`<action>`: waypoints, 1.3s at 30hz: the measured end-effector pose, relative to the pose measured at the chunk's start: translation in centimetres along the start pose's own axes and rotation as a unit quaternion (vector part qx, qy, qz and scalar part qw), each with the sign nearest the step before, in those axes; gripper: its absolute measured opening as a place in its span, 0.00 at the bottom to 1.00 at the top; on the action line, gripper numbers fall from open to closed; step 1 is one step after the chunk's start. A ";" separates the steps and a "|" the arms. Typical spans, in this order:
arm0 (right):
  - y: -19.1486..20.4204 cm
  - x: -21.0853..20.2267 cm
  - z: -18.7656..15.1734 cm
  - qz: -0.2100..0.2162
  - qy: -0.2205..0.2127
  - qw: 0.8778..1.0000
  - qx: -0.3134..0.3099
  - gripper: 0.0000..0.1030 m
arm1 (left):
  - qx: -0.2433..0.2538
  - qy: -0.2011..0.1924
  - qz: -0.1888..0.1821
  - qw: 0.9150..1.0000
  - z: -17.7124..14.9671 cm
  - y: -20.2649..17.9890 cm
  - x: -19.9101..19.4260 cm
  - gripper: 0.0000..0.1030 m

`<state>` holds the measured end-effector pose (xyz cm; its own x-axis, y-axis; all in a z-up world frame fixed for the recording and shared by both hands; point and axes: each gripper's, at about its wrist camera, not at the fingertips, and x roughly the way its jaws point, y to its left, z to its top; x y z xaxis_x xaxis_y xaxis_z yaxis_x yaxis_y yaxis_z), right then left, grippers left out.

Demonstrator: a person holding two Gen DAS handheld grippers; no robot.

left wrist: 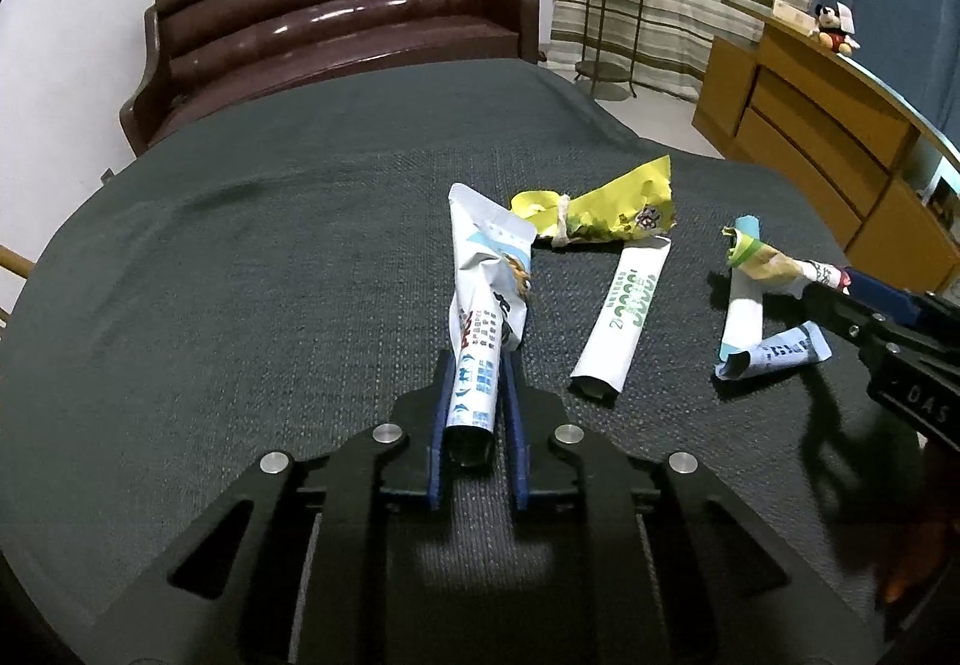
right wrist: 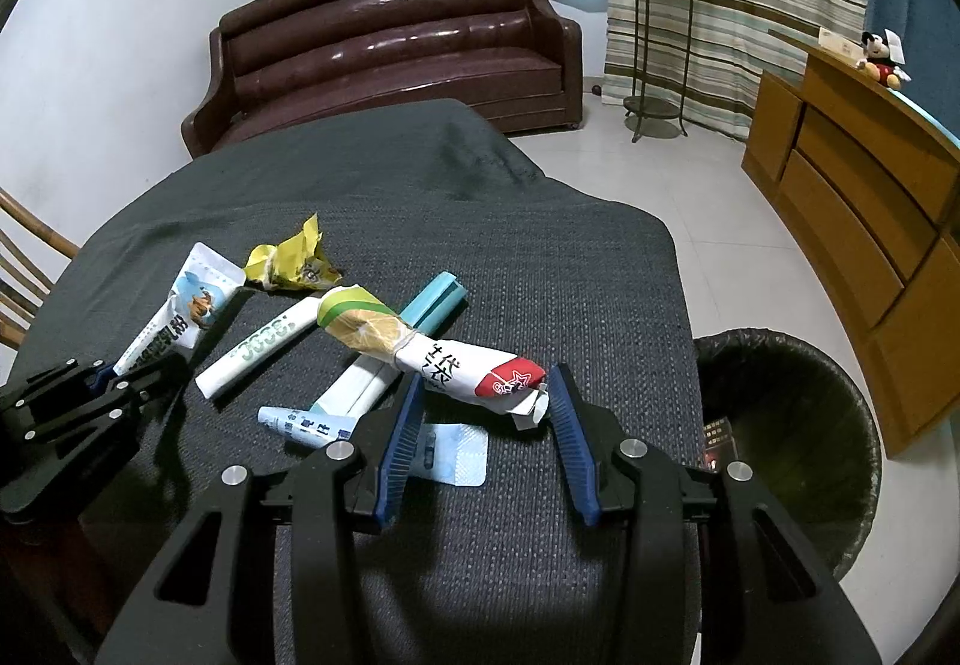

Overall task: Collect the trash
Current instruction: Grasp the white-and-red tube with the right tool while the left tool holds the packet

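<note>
Several wrappers lie on a table under a dark grey cloth (left wrist: 240, 245). My left gripper (left wrist: 477, 365) is shut on the lower end of a white and blue pouch (left wrist: 486, 293), also seen in the right wrist view (right wrist: 180, 311). My right gripper (right wrist: 486, 383) is open, its blue fingers either side of the red and white end of a rolled wrapper (right wrist: 456, 359). A yellow crumpled wrapper (left wrist: 600, 212), a white stick sachet with green print (left wrist: 624, 317) and light blue packets (right wrist: 360, 395) lie between them.
A black-lined trash bin (right wrist: 786, 425) stands on the floor at the table's right edge. A brown sofa (right wrist: 390, 47) is behind the table, a plant stand (right wrist: 657, 35) and a wooden cabinet (right wrist: 870, 215) to the right. A wooden chair (right wrist: 24, 269) is at the left.
</note>
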<state>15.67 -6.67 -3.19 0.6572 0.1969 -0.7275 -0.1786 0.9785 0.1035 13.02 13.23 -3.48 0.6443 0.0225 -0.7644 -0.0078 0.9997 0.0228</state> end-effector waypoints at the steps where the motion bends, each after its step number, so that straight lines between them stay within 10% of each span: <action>1: 0.0 0.0 0.0 0.000 0.000 1.000 0.000 0.42 | 0.000 -0.001 0.001 1.000 -0.1 0.0 -0.1 0.15; 39: -2.3 -3.8 -1.5 -0.021 -0.026 0.999 0.027 0.42 | -0.002 -0.047 -0.023 0.999 -1.1 -4.0 -4.7 0.15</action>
<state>12.49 -9.76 -1.71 0.7010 0.1573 -0.6956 -0.1109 0.9875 0.1116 9.16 9.17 -0.71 0.7125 -0.0235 -0.7012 0.0206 0.9997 -0.0126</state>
